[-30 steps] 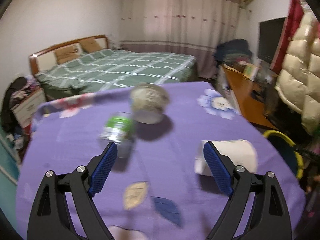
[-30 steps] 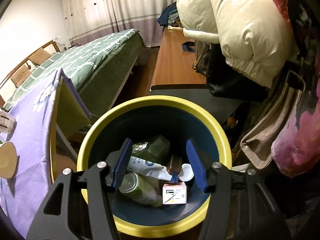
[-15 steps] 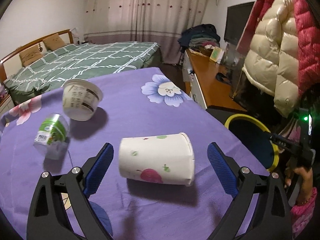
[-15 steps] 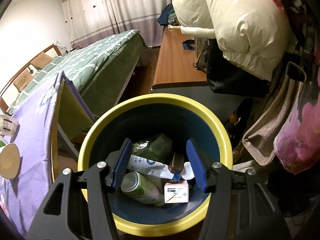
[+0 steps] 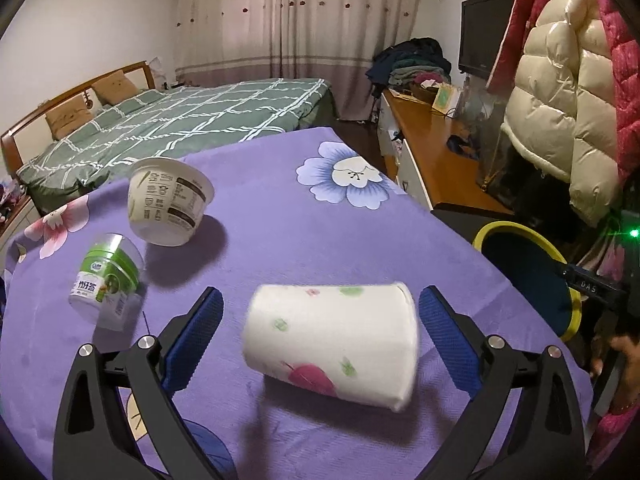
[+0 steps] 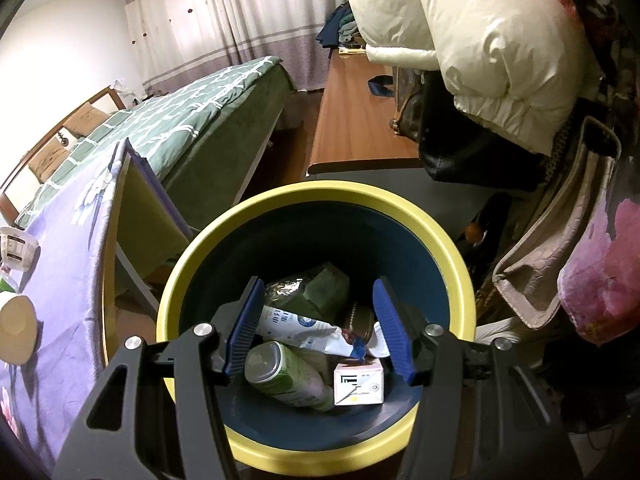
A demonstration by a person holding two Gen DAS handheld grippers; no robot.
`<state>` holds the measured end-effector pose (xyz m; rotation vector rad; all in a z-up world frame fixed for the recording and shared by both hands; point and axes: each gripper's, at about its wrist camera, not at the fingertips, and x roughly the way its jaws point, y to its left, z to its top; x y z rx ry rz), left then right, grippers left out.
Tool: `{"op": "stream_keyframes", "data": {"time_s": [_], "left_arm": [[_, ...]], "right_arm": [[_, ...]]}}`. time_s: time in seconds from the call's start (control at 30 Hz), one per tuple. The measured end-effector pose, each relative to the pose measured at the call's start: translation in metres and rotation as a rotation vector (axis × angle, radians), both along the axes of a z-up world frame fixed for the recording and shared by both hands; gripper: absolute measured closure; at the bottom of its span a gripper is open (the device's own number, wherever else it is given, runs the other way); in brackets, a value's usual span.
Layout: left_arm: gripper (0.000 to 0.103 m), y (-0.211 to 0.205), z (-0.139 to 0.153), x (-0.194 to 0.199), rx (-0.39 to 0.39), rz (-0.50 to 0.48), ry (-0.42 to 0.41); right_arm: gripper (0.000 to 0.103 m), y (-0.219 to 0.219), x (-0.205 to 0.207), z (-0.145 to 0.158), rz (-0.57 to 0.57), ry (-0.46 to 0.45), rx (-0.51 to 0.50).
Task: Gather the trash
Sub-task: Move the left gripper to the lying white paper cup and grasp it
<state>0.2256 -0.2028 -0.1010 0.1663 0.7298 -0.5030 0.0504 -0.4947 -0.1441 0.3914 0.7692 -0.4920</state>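
Lying sideways, paper cup (image 5: 332,340) sits between widening left tongs (image 5: 320,330), untouched.

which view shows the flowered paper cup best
The left wrist view: the paper cup lies on its side, whole, between the open left tool. The right wrist view catches only its round end at the left edge.

Matt paper cup (image 5: 332,344), soft purple cloth table cover (image 5: 280,240), glossy plastic bin (image 6: 448,248), textured blue pads (image 5: 192,336)
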Motion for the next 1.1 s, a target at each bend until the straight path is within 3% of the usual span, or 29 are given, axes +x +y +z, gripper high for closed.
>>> {"op": "stream_keyframes", "data": {"time_s": [0.43,0.6,0.7,0.73,0.9,1.1], "left_arm": [[0.005,-0.008,-0.011,0.011,0.071,-0.02,0.004],[0.005,-0.014,-0.024,0.023,0.094,-0.069,0.082],[0.021,-0.017,-0.029,0.025,0.081,-0.083,0.11],[0.021,-0.018,-0.029,0.024,0.083,-0.08,0.109],[0.021,-0.031,-0.017,0.012,0.073,-0.098,0.075],[0.021,-0.075,0.003,-0.002,0.071,-0.17,0.043]], "right_arm": [[0.049,0.0,0.0,-0.003,-0.001,-0.002,0.015],[0.049,-0.002,0.0,-0.006,0.008,-0.001,0.024],[0.049,-0.001,-0.001,-0.006,0.015,-0.005,0.028],[0.049,-0.001,-0.001,-0.005,0.016,-0.01,0.029],[0.049,-0.006,-0.012,0.002,0.005,-0.037,0.029],[0.049,-0.013,-0.035,0.016,-0.011,-0.064,-0.006]]}}
